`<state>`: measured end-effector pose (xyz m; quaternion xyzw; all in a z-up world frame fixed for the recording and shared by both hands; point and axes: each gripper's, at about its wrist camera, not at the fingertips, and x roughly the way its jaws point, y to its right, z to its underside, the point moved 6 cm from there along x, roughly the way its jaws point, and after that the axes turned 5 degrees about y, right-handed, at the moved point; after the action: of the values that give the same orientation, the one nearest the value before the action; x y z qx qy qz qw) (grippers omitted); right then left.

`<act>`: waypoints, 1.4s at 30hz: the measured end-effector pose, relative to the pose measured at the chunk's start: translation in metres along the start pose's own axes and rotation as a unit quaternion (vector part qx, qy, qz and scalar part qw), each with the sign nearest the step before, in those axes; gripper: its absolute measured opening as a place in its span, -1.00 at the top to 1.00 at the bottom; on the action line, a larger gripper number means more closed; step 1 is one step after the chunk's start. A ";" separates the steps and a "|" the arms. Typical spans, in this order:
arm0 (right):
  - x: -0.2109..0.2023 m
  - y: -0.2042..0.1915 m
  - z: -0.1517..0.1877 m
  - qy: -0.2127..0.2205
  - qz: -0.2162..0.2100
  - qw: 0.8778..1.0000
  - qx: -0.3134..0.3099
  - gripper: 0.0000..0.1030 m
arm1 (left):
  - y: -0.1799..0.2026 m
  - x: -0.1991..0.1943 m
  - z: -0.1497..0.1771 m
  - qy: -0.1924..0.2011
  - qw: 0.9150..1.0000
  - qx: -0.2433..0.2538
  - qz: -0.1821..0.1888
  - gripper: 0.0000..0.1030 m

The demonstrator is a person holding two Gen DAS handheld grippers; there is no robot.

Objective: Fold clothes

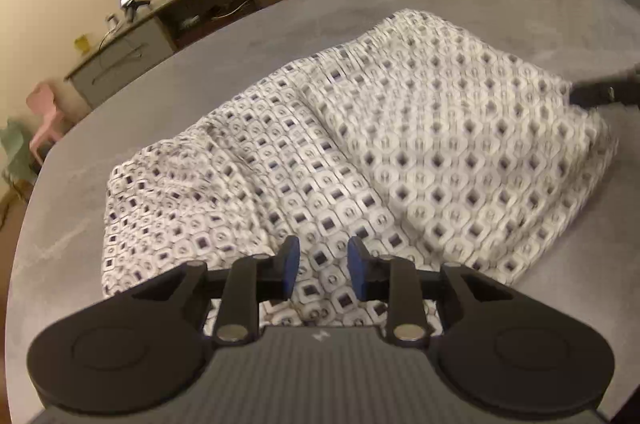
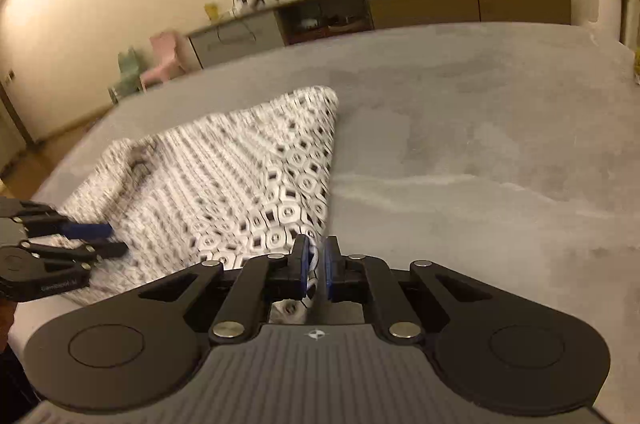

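Patterned garment [image 1: 360,144] lies rumpled on grey bed [image 2: 480,144]. My right gripper [image 2: 316,264] pinches its near corner edge; left gripper [image 1: 323,260] hovers spread, w/ nothing held. Fabric prob. light, limp, slippy: grip hems/corners.

The garment [image 1: 360,144] is thin woven cloth, matt, printed with a white and dark geometric pattern, and lies soft and rumpled. Under it the worktop [image 1: 480,4] has a grey, matt, faintly mottled surface. Each hand-held gripper, left [image 1: 323,268] and right [image 2: 316,266], is matt black plastic with ribbed grey housing, shiny metal pivot pins and blue pads [image 1: 291,264].
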<state>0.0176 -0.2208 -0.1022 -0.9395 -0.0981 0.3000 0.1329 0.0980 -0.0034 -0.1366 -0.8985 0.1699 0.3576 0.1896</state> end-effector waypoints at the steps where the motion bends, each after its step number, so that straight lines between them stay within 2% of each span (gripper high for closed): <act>1: -0.003 -0.001 -0.001 0.009 -0.007 1.000 0.012 0.83 | -0.003 -0.006 -0.009 0.006 1.000 -0.018 0.009 0.29; 2: -0.003 -0.002 0.000 0.007 -0.006 1.000 0.016 0.56 | -0.005 -0.012 -0.023 0.017 0.999 -0.037 0.025 0.11; 3: -0.002 -0.003 0.001 0.005 -0.004 1.000 0.020 -0.03 | -0.003 -0.016 -0.037 0.027 0.998 -0.049 0.039 0.05; 4: 0.000 -0.003 0.002 0.003 0.003 1.000 0.017 -0.27 | 0.001 -0.018 -0.052 0.034 0.996 -0.058 0.054 -0.01; 5: 0.004 -0.005 0.005 -0.002 0.010 1.000 0.012 -0.38 | 0.011 -0.016 -0.068 0.031 0.995 -0.058 0.070 -0.11; 6: 0.007 -0.008 0.009 -0.013 0.006 1.000 0.005 -0.24 | 0.022 -0.013 -0.083 0.029 0.994 -0.058 0.087 -0.21; 7: 0.011 -0.012 0.014 -0.023 0.001 1.000 -0.002 -0.02 | 0.034 -0.009 -0.098 0.025 0.993 -0.055 0.103 -0.43; 8: 0.013 -0.017 0.016 -0.031 -0.004 0.999 -0.016 0.58 | 0.047 0.001 -0.110 0.015 0.992 -0.045 0.116 -0.52; 11: 0.005 -0.037 0.020 0.003 0.018 0.995 -0.100 0.70 | 0.089 0.042 -0.127 -0.036 0.991 0.000 0.127 -0.52; 13: -0.004 -0.051 0.018 0.036 0.013 0.989 -0.144 0.74 | 0.115 0.068 -0.134 -0.072 0.988 0.032 0.130 -0.52; 15: -0.010 -0.061 0.017 0.057 0.003 0.984 -0.171 0.75 | 0.133 0.085 -0.128 -0.083 0.988 0.082 0.098 -0.36; 16: -0.011 -0.063 0.017 0.061 -0.003 0.983 -0.174 0.75 | 0.136 0.089 -0.124 -0.083 0.988 0.102 0.083 0.14; 17: -0.012 -0.066 0.018 0.066 -0.009 0.982 -0.178 0.75 | 0.139 0.091 -0.119 -0.082 0.987 0.117 0.073 0.39; 18: -0.011 -0.063 0.018 0.065 -0.011 0.983 -0.173 0.75 | 0.137 0.089 -0.117 -0.074 0.987 0.117 0.076 0.49; 19: -0.009 -0.061 0.019 0.063 -0.012 0.984 -0.168 0.74 | 0.130 0.082 -0.117 -0.062 0.989 0.106 0.080 0.71; 20: -0.010 -0.059 0.017 0.068 -0.015 0.985 -0.159 0.69 | 0.117 0.073 -0.120 -0.052 0.991 0.077 0.091 0.78; 22: -0.018 -0.058 0.011 0.086 -0.041 0.986 -0.135 0.46 | 0.081 0.048 -0.128 -0.023 0.993 0.012 0.115 0.83; 23: -0.023 -0.059 0.008 0.097 -0.059 0.986 -0.124 0.09 | 0.058 0.033 -0.131 -0.005 0.992 -0.024 0.126 0.83; 24: -0.029 -0.063 0.006 0.108 -0.078 0.984 -0.119 -0.18 | 0.028 0.014 -0.132 0.015 0.990 -0.062 0.130 0.83; 25: -0.036 -0.067 0.004 0.119 -0.096 0.981 -0.115 -0.23 | -0.002 -0.001 -0.128 0.030 0.986 -0.095 0.130 0.83; 27: -0.045 -0.075 0.004 0.124 -0.130 0.977 -0.118 -0.24 | -0.062 -0.015 -0.103 0.037 0.983 -0.139 0.110 0.83; 28: -0.043 -0.082 0.005 0.118 -0.144 0.975 -0.123 -0.25 | -0.092 -0.022 -0.090 0.041 0.981 -0.161 0.100 0.73; 29: -0.040 -0.090 0.007 0.112 -0.157 0.973 -0.128 -0.25 | -0.120 -0.025 -0.074 0.037 0.978 -0.183 0.091 0.50; 31: -0.025 -0.109 0.009 0.089 -0.175 0.971 -0.139 -0.25 | -0.150 -0.010 -0.035 0.009 0.974 -0.218 0.066 0.15; 33: -0.003 -0.139 0.015 0.058 -0.190 0.965 -0.168 -0.25 | -0.173 0.002 0.000 -0.001 0.966 -0.254 0.041 0.06; 35: 0.014 -0.167 0.026 0.041 -0.193 0.958 -0.210 -0.25 | -0.186 0.004 0.023 0.013 0.949 -0.309 0.053 -0.03; 37: 0.033 -0.184 0.042 0.009 -0.184 0.948 -0.258 -0.19 | -0.193 0.009 0.042 0.012 0.939 -0.338 0.059 -0.03; 39: 0.049 -0.189 0.052 -0.021 -0.151 0.943 -0.296 0.03 | -0.190 0.019 0.054 0.000 0.934 -0.351 0.067 -0.03; 40: 0.058 -0.187 0.053 -0.039 -0.132 0.941 -0.309 0.08 | -0.186 0.023 0.054 -0.006 0.932 -0.354 0.077 -0.02; 41: 0.065 -0.177 0.044 -0.043 -0.124 0.945 -0.300 0.05 | -0.178 0.025 0.055 -0.010 0.932 -0.352 0.085 -0.02; 42: 0.071 -0.163 0.035 -0.045 -0.094 0.948 -0.302 0.05 | -0.169 0.025 0.052 -0.012 0.935 -0.341 0.098 -0.02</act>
<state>0.0368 -0.0417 -0.1173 -0.9076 -0.2780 0.2846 -0.1341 0.1595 0.1633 -0.1524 -0.8836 0.1229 0.4216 -0.1625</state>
